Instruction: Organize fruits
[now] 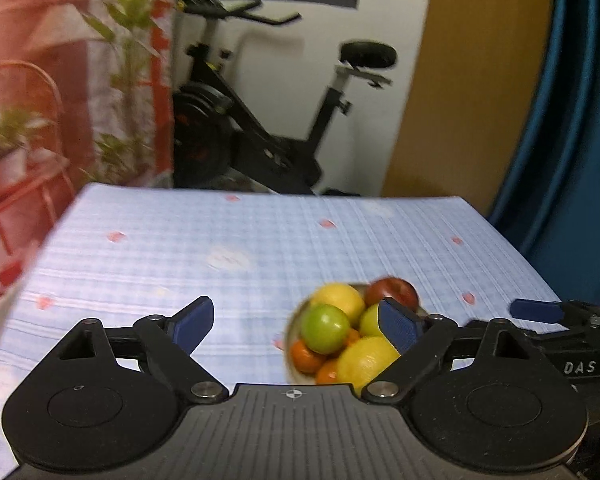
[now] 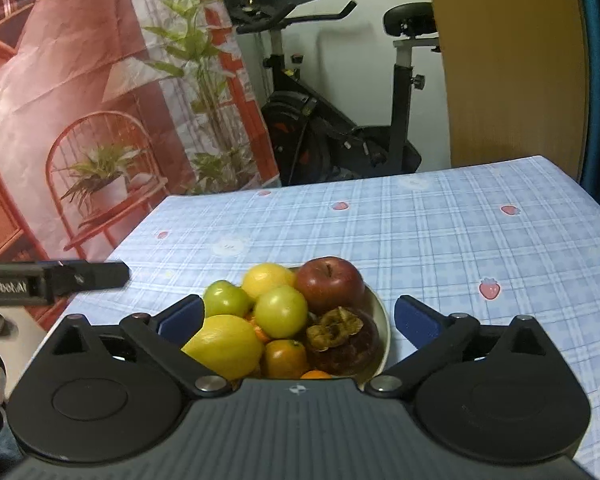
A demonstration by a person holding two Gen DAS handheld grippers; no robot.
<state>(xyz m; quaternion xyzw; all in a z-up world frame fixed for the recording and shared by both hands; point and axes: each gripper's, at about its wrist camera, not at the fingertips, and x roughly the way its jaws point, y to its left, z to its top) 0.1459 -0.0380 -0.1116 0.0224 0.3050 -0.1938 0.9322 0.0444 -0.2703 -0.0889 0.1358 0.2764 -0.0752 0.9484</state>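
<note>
A pale bowl (image 2: 381,322) stands on the blue checked tablecloth, piled with fruit: a red apple (image 2: 330,284), two lemons (image 2: 224,344), green fruits (image 2: 281,310), small oranges (image 2: 286,358) and a dark brown fruit (image 2: 346,340). My right gripper (image 2: 298,320) is open above the bowl, its blue pads wide on either side and touching nothing. In the left wrist view the bowl (image 1: 294,322) lies low and right of centre, blurred. My left gripper (image 1: 296,322) is open, with nothing between its pads. Its right fingertip (image 1: 400,326) overlaps the fruit pile in the picture.
The tablecloth (image 2: 460,240) carries small strawberry prints and runs to edges at the far side and left. Behind it stand an exercise bike (image 2: 340,132), a printed backdrop (image 2: 80,120) and a wooden panel (image 2: 508,60). The other gripper's body (image 2: 52,282) reaches in from the left.
</note>
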